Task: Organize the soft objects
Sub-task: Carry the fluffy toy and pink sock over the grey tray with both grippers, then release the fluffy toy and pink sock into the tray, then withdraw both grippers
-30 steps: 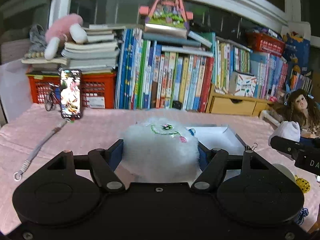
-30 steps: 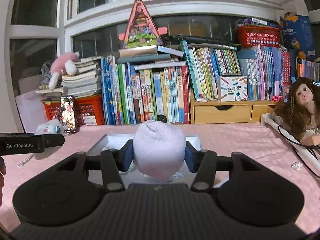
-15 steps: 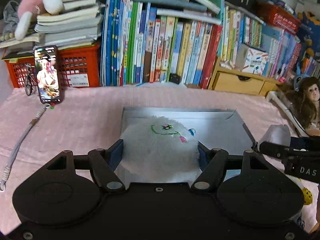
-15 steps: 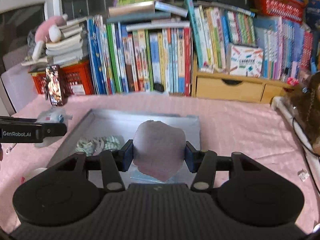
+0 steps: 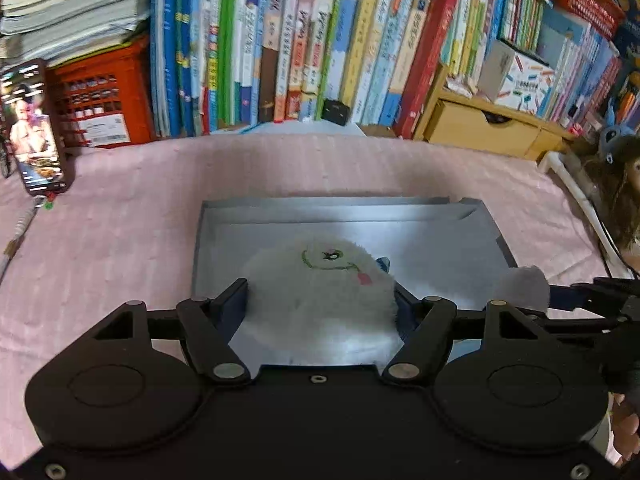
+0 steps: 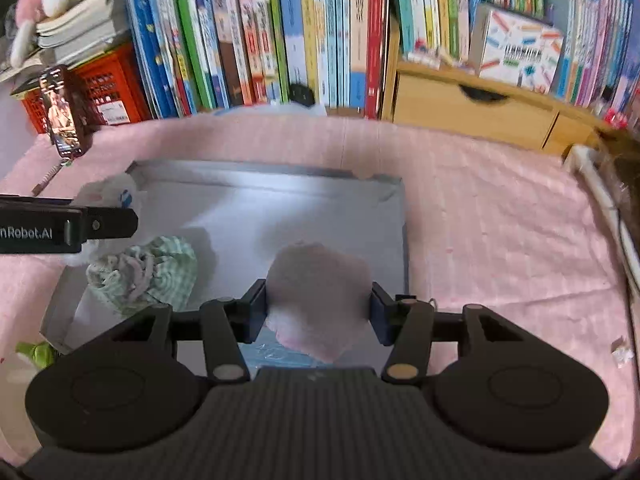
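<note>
My left gripper point(image 5: 320, 304) is shut on a fluffy white plush ball point(image 5: 316, 280) with a stitched green face, held over the grey shallow box point(image 5: 348, 216). My right gripper point(image 6: 318, 308) is shut on a pale pink soft bundle point(image 6: 316, 300), held over the right half of the same grey box point(image 6: 256, 196). A green checked cloth piece point(image 6: 148, 268) lies inside the box at its left. The left gripper's side shows at the left edge of the right wrist view, and the pink bundle point(image 5: 520, 286) shows at the right of the left wrist view.
The box sits on a pink quilted cover point(image 6: 500, 220). Behind it stand a row of books point(image 5: 300, 48), a red crate point(image 5: 96, 100), a propped phone point(image 5: 32, 128) and a wooden drawer unit point(image 6: 472, 108). A doll point(image 5: 620, 200) sits at the right edge.
Both grippers have tipped downward and moved forward over the grey box, each keeping hold of its soft object. The windows and upper shelf have slid out of view.
</note>
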